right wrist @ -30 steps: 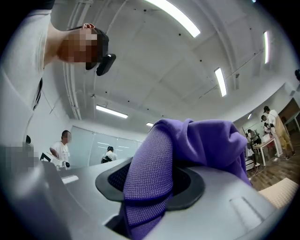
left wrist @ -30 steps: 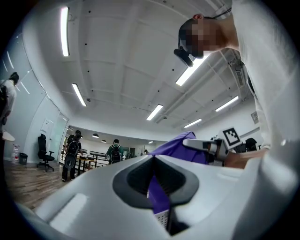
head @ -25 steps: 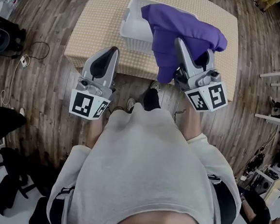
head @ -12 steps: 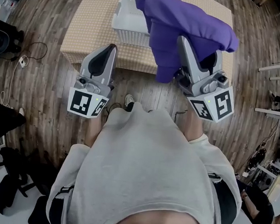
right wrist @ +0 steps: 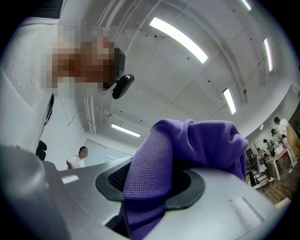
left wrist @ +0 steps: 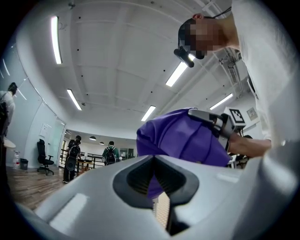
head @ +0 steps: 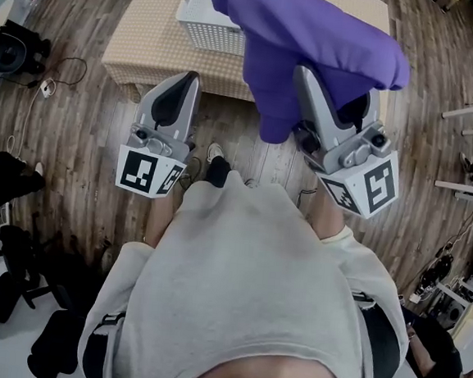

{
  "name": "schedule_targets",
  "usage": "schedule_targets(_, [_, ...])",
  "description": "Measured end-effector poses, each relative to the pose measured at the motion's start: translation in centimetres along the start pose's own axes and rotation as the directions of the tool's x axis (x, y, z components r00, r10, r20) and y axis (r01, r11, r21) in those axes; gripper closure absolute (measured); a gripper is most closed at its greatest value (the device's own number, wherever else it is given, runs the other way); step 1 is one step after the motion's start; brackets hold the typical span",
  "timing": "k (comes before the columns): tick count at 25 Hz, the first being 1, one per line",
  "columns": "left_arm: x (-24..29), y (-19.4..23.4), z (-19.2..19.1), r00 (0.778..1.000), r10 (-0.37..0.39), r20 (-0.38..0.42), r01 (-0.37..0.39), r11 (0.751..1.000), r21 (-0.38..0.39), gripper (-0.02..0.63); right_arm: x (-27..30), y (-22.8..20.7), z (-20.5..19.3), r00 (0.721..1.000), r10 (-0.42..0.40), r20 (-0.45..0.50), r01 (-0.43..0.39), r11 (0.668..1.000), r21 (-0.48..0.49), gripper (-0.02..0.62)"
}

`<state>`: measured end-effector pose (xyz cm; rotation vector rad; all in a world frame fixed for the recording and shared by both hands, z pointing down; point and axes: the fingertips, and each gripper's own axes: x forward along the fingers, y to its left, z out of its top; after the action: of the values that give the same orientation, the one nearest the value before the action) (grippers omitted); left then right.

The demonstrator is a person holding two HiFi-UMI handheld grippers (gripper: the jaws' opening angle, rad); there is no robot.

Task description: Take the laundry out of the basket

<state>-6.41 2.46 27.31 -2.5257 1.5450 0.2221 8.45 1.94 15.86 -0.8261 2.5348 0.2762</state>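
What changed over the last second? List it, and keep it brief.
The right gripper rose and drew back toward the person, lifting the purple garment up and away from the white basket. The table and basket slid toward the top of the head view. Unchanged: the right jaws stay clamped on the garment, and the left gripper stays shut and empty.

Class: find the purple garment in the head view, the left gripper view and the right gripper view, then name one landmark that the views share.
Head view: the purple garment is at top centre, draped over the right gripper.
Left gripper view: the garment is centre right, beyond the jaws.
Right gripper view: the garment is at centre, pinched between the jaws.
Shared landmark: the person's pale sweatshirt, at the right edge and the left edge.
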Motion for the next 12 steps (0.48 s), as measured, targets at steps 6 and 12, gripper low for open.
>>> schedule_targets(6, [-3.6,-4.6,1.0,1.0,0.002,-0.015,-0.002,1.0,0.017,0.595,-4.9,3.1,1.5,1.0,0.01,-0.006,-0.009,1.0,0.017,0.419])
schedule_targets(12, [-6.3,-7.9,1.7,1.0,-0.008,-0.025,0.009,1.0,0.023,0.595,-8.8,5.5,1.9,0.999,-0.008,-0.04,0.008,1.0,0.015,0.419])
